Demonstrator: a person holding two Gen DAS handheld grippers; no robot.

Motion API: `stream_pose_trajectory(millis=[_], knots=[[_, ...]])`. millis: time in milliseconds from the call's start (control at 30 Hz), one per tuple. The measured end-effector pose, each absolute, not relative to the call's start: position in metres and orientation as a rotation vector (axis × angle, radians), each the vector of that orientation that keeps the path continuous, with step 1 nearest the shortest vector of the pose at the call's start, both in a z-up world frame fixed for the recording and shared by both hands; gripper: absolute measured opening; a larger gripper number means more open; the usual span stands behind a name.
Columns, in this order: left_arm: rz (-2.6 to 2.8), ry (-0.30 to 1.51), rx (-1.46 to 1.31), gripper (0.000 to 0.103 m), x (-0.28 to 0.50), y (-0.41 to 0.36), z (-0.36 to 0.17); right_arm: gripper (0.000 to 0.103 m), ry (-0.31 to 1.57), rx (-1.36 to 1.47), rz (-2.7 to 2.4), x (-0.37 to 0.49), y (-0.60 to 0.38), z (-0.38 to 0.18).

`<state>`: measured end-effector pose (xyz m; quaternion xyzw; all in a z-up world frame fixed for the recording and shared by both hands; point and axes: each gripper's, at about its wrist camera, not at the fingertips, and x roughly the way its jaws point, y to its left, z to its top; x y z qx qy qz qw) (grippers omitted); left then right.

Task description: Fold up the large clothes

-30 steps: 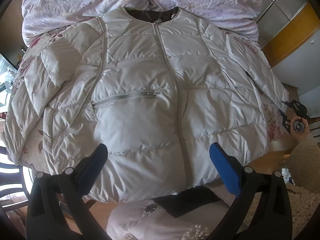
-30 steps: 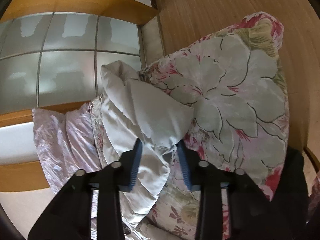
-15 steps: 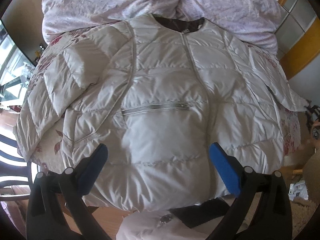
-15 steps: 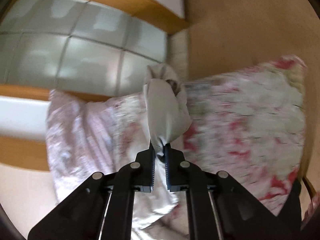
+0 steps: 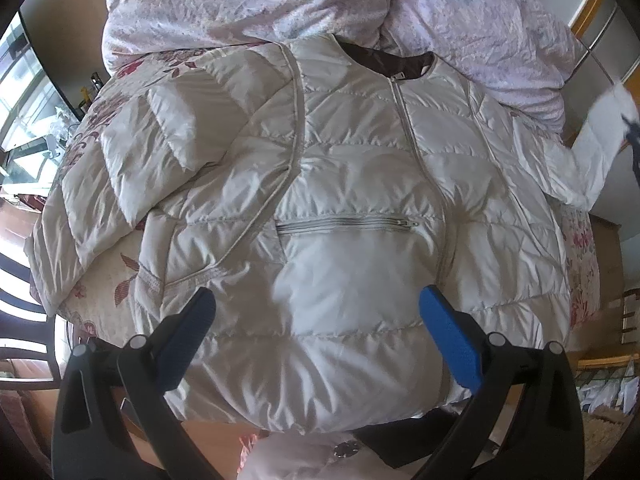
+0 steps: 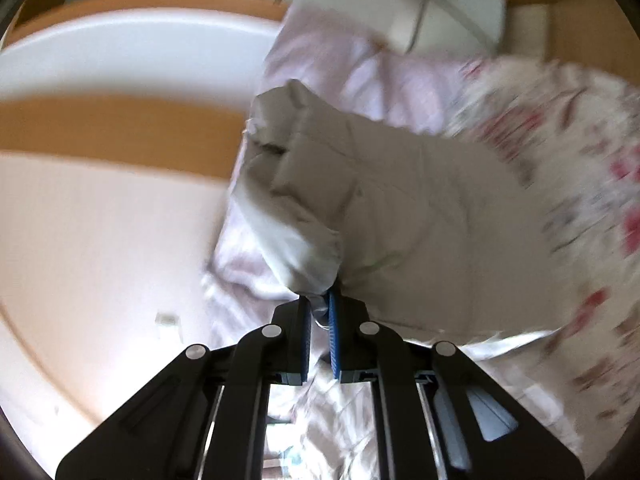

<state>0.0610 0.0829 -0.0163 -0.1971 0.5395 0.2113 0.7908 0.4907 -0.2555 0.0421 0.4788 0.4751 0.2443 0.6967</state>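
A white quilted puffer jacket [image 5: 352,208] lies face up on a floral bedspread [image 5: 100,120], collar at the far side. Its left sleeve [image 5: 132,152] lies folded on the bed. My left gripper [image 5: 316,320] is open and empty, hovering over the jacket's hem. My right gripper [image 6: 319,304] is shut on the cuff of the other sleeve [image 6: 360,184] and holds it lifted off the bed. In the left wrist view that raised sleeve [image 5: 592,152] shows at the right edge.
A crumpled lilac duvet [image 5: 280,0] is heaped behind the jacket's collar. A dark chair [image 5: 20,320] stands at the left of the bed. Wooden cabinet panels [image 5: 600,0] are at the far right. A light wall and an orange band [image 6: 100,128] fill the right wrist view.
My right gripper closed on the sleeve cuff and lifted it up and away from the bed. My left gripper shifted left over the hem, staying open.
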Motion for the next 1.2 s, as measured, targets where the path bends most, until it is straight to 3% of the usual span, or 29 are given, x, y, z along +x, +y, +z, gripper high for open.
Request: stream_pose_trajectory(millis=[267, 600, 967, 1100, 1167, 1200], knots=[[0.491, 1.134, -0.463, 0.101, 0.039, 0.101, -0.015, 0.008, 1.263, 0.986, 0.786, 0.454, -0.129, 0.031], [0.525, 1.131, -0.477, 0.101, 0.020, 0.120, -0.018, 0.008, 1.543, 0.809, 0.726, 0.392, -0.032, -0.047], [0.547, 1.140, -0.495, 0.101, 0.009, 0.140, -0.022, 0.010, 1.512, 0.231, 0.648, 0.370, 0.032, -0.070], [0.543, 1.136, -0.487, 0.101, 0.010, 0.144, -0.021, 0.017, 1.481, 0.029, 0.654, 0.354, 0.046, -0.075], [0.537, 1.135, -0.482, 0.101, 0.011, 0.145, -0.021, 0.026, 1.484, -0.053, 0.663, 0.345, 0.050, -0.080], [0.536, 1.135, -0.481, 0.101, 0.012, 0.146, -0.021, 0.037, 1.488, -0.076, 0.676, 0.342, 0.052, -0.082]])
